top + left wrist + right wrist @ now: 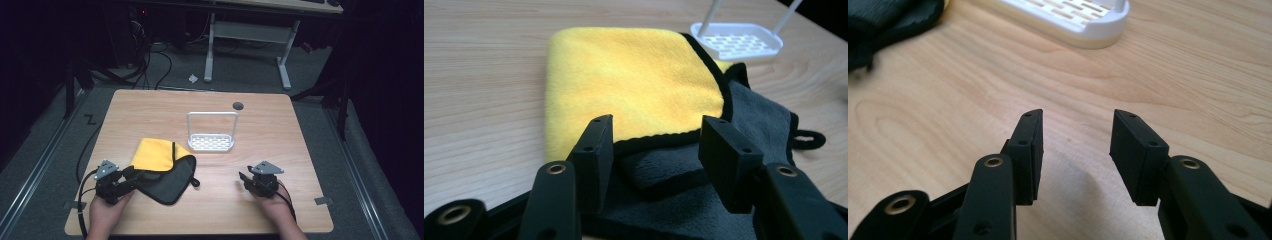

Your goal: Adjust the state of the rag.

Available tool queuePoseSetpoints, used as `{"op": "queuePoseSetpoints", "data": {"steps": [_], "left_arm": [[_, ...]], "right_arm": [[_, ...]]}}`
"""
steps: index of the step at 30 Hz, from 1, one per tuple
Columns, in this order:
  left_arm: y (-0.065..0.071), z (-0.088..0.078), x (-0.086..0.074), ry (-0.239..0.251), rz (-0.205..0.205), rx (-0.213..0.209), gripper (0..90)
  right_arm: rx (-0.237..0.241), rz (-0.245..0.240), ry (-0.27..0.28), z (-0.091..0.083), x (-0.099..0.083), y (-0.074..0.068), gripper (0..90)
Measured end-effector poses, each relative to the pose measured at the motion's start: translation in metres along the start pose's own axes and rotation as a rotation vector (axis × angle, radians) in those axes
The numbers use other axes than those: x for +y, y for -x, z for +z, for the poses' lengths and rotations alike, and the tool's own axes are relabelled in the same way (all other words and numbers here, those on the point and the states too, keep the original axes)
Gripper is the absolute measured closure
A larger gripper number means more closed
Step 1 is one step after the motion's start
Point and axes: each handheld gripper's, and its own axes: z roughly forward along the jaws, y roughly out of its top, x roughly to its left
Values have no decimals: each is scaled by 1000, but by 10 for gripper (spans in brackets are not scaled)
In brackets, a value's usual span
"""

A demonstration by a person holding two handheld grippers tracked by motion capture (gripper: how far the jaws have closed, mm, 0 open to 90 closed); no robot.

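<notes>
- A person's left gripper (131, 176) is hovering at the near edge of a yellow-and-grey cloth (162, 165) lying folded on the left half of the table (280, 150), its jaws standing apart with the grey layer between them but not pinched.
- The right gripper (246, 179) is waiting over bare wood on the right side, well apart from the cloth, its jaws likewise apart and holding nothing.
- The work appears to be at the reaching stage: the left gripper is lining up on the cloth's dark hem (659, 137), seen in the left gripper view, and no grasp is yet being made.
- The next move is probably calling for a lowering and closing on that grey fold, pinching a single layer cleanly.
- A white rack (211, 132) is standing just beyond the cloth, near the table's middle.
- The cloth's underside and how many layers are lying folded are staying hidden; the small loop (194, 182) at its right edge is hard to make out, and the room around is sitting in darkness.
</notes>
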Motion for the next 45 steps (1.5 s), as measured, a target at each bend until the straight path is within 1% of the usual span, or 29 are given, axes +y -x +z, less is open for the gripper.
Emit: {"op": "queuePoseSetpoints", "data": {"steps": [1, 2, 4, 6, 9, 13, 15, 18, 20, 22, 23, 24, 25, 26, 27, 28, 29, 30, 32, 34, 35, 36, 37, 38, 39, 41, 43, 44, 45], "left_arm": [[3, 2, 1, -4, 19, 5, 468], [4, 2, 1, -4, 24, 0, 466], [5, 3, 1, -7, 23, -10, 458], [5, 5, 1, -11, 23, -15, 453], [5, 6, 1, -19, 23, -25, 449], [5, 5, 2, -19, 25, -29, 438], [7, 5, 4, -17, 32, -37, 428], [11, 9, 12, -5, 18, -83, 387], [16, 16, 18, -4, 60, -66, 363], [18, 24, 23, -23, 100, -33, 354], [16, 29, 26, -40, 109, -11, 356], [15, 33, 26, -51, 99, -3, 382], [12, 38, 24, -77, 87, 5, 405], [10, 44, 22, -109, 89, 20, 446], [10, 44, 22, -109, 89, 20, 501], [9, 55, 14, -184, 118, 78, 575], [8, 57, 12, -191, 119, 78, 609], [7, 56, 11, -184, 117, 76, 641], [8, 55, 11, -190, 118, 82, 738], [11, 55, 9, -190, 139, 81, 780], [13, 55, 9, -192, 146, 79, 786], [13, 55, 9, -192, 146, 79, 792], [16, 54, 9, -197, 150, 69, 793], [20, 53, 7, -197, 148, 44, 792], [22, 53, 5, -194, 145, 30, 792], [28, 52, 3, -198, 148, 8, 791], [36, 50, 1, -203, 152, -23, 790], [36, 50, 1, -203, 152, -23, 789], [43, 50, -1, -206, 155, -48, 787]], "right_arm": [[-4, -3, 7, 1, 1, 1, 576], [-7, -16, 12, 1, 1, 0, 575], [0, -18, 10, 2, 1, -1, 571], [-2, -36, 8, 1, 0, -3, 566], [4, -29, 19, 0, 0, -4, 555], [6, -25, 13, 2, 1, -4, 545], [12, -22, 11, 4, 1, -5, 546], [18, -20, 8, 5, 2, -6, 556], [15, -14, 7, 6, 2, -7, 571], [13, -21, 9, 6, 3, -8, 577], [14, -21, 11, 6, 3, -9, 576], [13, -20, 13, 5, 3, -9, 573], [13, -20, 13, 5, 3, -9, 570], [12, -21, 12, 5, 3, -9, 567], [12, -21, 12, 5, 3, -9, 567], [11, -19, 9, 6, 2, -10, 561], [12, -19, 9, 6, 2, -10, 560], [12, -20, 10, 6, 2, -9, 558], [14, -19, 5, 7, 2, -10, 558], [17, -23, -2, 7, 2, -10, 557], [19, -24, -2, 8, 2, -11, 557], [21, -23, -4, 8, 2, -11, 557], [20, -26, -3, 8, 1, -12, 558], [20, -28, -2, 7, 1, -12, 558], [20, -28, -1, 7, 1, -12, 558], [22, -28, 2, 7, 1, -12, 558], [25, -27, 3, 6, 1, -11, 558], [28, -24, 4, 6, 1, -11, 558], [28, -21, 2, 6, 1, -11, 558]]}}
